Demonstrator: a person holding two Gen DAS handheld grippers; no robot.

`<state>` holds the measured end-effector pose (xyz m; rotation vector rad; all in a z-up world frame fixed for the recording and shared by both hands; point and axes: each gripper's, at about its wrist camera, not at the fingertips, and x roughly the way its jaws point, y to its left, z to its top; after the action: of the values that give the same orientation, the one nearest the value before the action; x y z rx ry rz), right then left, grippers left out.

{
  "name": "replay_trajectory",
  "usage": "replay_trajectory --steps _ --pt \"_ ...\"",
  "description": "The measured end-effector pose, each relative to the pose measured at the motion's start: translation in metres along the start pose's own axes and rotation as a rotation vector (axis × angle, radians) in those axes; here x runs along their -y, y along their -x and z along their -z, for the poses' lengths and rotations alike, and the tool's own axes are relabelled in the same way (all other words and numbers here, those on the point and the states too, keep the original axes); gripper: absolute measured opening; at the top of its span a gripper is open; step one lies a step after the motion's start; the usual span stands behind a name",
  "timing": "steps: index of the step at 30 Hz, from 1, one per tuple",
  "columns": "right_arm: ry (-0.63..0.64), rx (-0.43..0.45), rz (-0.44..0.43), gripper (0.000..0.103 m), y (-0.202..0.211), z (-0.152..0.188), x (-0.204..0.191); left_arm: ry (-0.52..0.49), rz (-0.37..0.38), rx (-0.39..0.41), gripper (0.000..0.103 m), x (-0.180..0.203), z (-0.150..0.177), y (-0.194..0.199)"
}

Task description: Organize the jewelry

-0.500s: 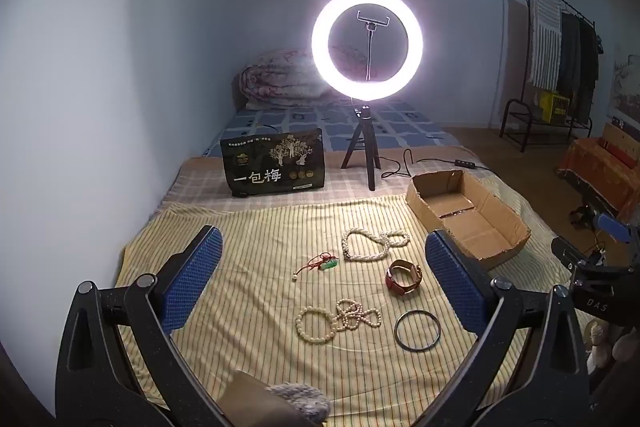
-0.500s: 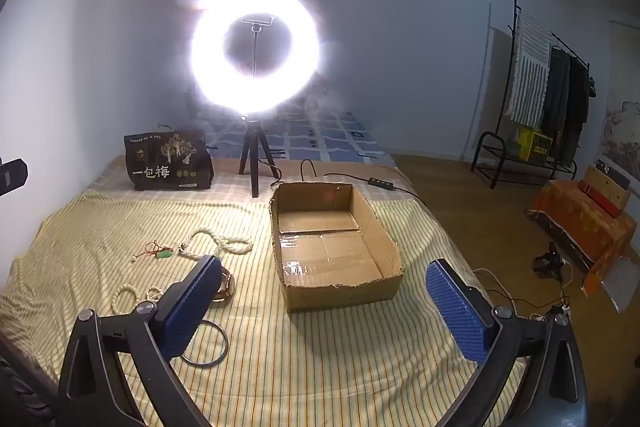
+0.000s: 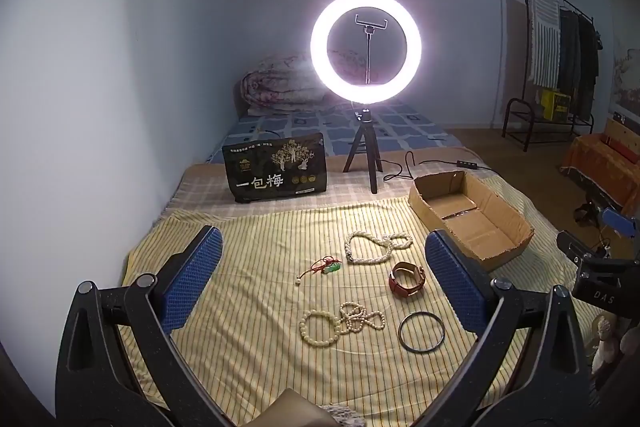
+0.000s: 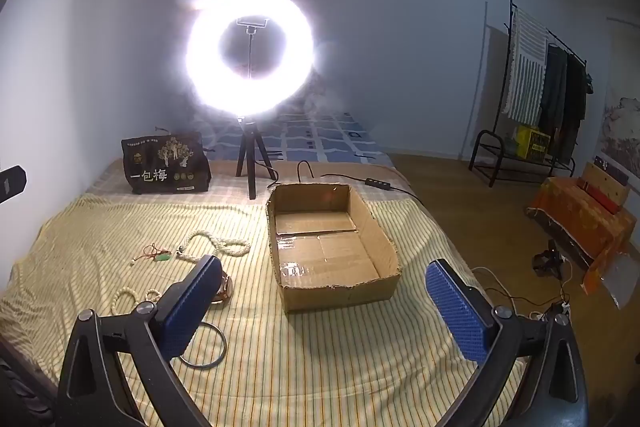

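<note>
Jewelry lies on the yellow striped cloth: a white pearl necklace, a red-corded green pendant, a red-strapped watch, a beaded bracelet touching a small bead strand, and a dark bangle. An open, empty cardboard box sits to their right. My left gripper is open and empty, held above the jewelry. My right gripper is open and empty, in front of the box; the bangle and watch are partly hidden by its left finger.
A lit ring light on a tripod and a black printed bag stand behind the cloth. A cable with a switch runs behind the box. A clothes rack and an orange-covered stand are on the right.
</note>
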<state>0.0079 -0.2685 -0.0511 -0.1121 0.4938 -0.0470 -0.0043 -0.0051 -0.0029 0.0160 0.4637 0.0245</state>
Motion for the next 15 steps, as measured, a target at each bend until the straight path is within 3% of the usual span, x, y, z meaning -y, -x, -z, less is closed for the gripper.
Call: replay_trajectory --steps 15 --pt "-0.005 -0.004 -0.001 0.103 -0.0002 0.0006 -0.0040 0.000 0.003 0.001 0.103 0.0022 -0.0036 0.0014"
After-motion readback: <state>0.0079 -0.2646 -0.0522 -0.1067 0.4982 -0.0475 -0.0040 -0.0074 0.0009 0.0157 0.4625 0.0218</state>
